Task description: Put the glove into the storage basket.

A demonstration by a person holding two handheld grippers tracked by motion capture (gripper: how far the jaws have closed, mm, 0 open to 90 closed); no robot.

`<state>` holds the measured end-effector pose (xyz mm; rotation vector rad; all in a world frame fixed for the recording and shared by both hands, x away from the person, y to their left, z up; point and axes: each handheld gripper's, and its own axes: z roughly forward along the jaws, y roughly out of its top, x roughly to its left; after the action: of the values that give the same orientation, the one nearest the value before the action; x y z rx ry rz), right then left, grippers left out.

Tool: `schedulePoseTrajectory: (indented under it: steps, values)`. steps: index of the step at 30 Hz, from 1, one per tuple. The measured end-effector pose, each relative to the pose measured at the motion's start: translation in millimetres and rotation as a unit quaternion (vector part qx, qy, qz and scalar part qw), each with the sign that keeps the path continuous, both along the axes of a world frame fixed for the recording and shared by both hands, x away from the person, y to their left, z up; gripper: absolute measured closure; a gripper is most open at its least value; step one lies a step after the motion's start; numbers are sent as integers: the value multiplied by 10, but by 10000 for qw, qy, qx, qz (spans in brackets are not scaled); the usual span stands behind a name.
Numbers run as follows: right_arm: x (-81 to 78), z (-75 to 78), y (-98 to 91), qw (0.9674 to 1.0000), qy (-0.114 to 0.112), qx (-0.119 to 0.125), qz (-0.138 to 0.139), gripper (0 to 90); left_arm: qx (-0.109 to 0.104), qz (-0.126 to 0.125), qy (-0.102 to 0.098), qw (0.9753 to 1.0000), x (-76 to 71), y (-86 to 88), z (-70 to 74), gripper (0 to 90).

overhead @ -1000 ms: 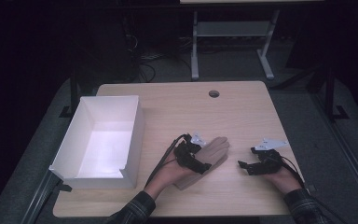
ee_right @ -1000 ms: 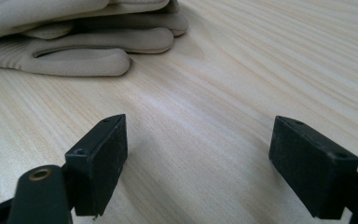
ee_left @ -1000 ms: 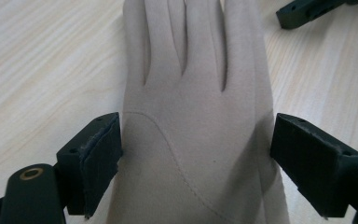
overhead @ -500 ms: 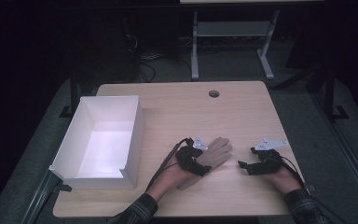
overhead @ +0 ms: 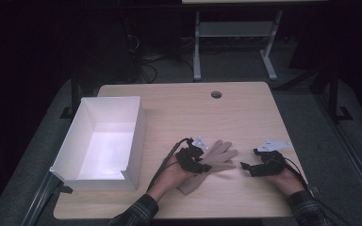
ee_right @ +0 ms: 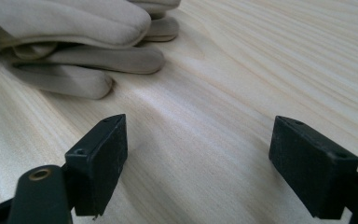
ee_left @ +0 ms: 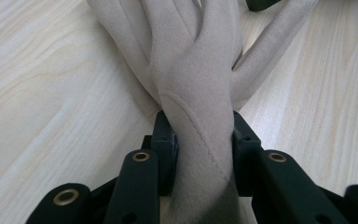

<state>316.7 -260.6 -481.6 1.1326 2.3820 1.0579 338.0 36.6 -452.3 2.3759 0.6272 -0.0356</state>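
Change: the left tongs [ee_left: 200, 140] have just been closing, their jaws now pinching the glove [ee_left: 191, 60] at its wrist.
Box: white box [overhead: 101, 141] at the desk's [overhead: 179, 108] left.
Glove: flat, near the front edge, fingers toward the right tongs [ee_right: 196, 163].
Right tongs: jaws wide apart, holding nothing.

— What's different about your left gripper [ee_left: 203, 144] from a second ago?

— Its jaws have just been closing, and now you have them pinching the soft beige fabric glove [ee_left: 196, 88] at its wrist part, the cloth bunched into a ridge between the black pads [ee_left: 165, 149].

— And seen from above?

— In the high view the glove [overhead: 217, 157] looks slightly narrower near your hand.
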Motion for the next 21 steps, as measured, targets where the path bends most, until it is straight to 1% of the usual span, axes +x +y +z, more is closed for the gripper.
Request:
schedulePoseTrajectory:
  steps: [1, 3, 4, 6, 7, 9, 12, 13, 15, 16, 17, 19, 21]
  values:
    - [0, 0, 0, 10000, 0, 0, 0, 188, 17, -9, 1, 10000, 9, 20, 33, 692]
    - [1, 0, 0, 10000, -4, 0, 2, 188, -28, 75, 28, 10000, 13, 46, 89, 692]
    - [1, -1, 0, 10000, -5, 4, 2, 188, -65, 89, 21, 9999, 25, 78, 137, 691]
    - [0, 0, 0, 10000, -2, 6, -1, 188, -196, 228, 40, 9995, 25, 112, 213, 691]
    - [0, -1, 0, 10000, 0, 7, -1, 188, -191, 214, 18, 9996, 31, 136, 265, 691]
    - [0, -1, 0, 10000, -1, 8, -2, 188, -245, 259, -10, 9994, 40, 176, 370, 691]
    - [0, 0, 0, 10000, 0, 9, -1, 188, -393, 365, 26, 9986, 51, 229, 533, 691]
    - [0, -1, 0, 10000, -1, 8, -1, 188, -399, 377, 22, 9985, 53, 236, 555, 690]
    - [1, 0, 0, 10000, -2, 7, 0, 188, -412, 409, 10, 9983, 62, 268, 645, 690]
    - [1, -1, 0, 10000, -3, 7, 0, 188, -476, 440, 13, 9979, 75, 302, 732, 690]
    - [1, -1, 0, 10000, -5, 7, 2, 188, -476, 440, 13, 9979, 75, 302, 732, 690]
    - [1, -1, 0, 10000, -7, 6, 4, 188, -552, 462, 9, 9974, 84, 330, 811, 690]
    - [1, 0, 0, 10000, -4, 6, 1, 188, -544, 458, -31, 9975, 88, 355, 901, 689]
